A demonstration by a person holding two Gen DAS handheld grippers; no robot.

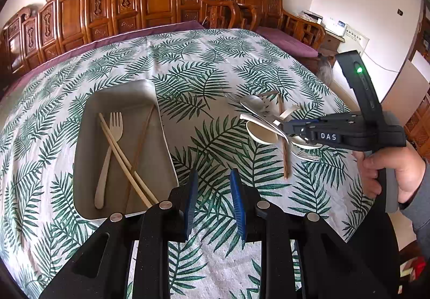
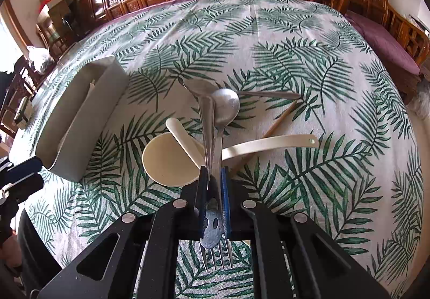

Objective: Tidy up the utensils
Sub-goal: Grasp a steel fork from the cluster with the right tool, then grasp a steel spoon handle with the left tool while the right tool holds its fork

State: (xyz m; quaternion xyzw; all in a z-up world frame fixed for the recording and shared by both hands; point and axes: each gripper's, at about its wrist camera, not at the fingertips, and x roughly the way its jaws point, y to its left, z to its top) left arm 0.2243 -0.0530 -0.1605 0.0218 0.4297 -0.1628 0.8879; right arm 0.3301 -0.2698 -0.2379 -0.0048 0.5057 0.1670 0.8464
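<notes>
Pinching a metal fork (image 2: 215,215) and the spoon handle beside it, your right gripper (image 2: 214,178) sits low over the pile of utensils (image 2: 204,132) near the table's right edge. Your left gripper (image 1: 214,191) hovers with fingers spread, holding nothing, just right of the tray (image 1: 121,94), which holds a pale fork (image 1: 111,143) and chopsticks (image 1: 126,164).

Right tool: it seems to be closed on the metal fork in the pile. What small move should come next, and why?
Probably lift the right tool a little, straight up: it seems shut on the metal fork, a spoon handle lies alongside, and the tray waits to the left.
</notes>
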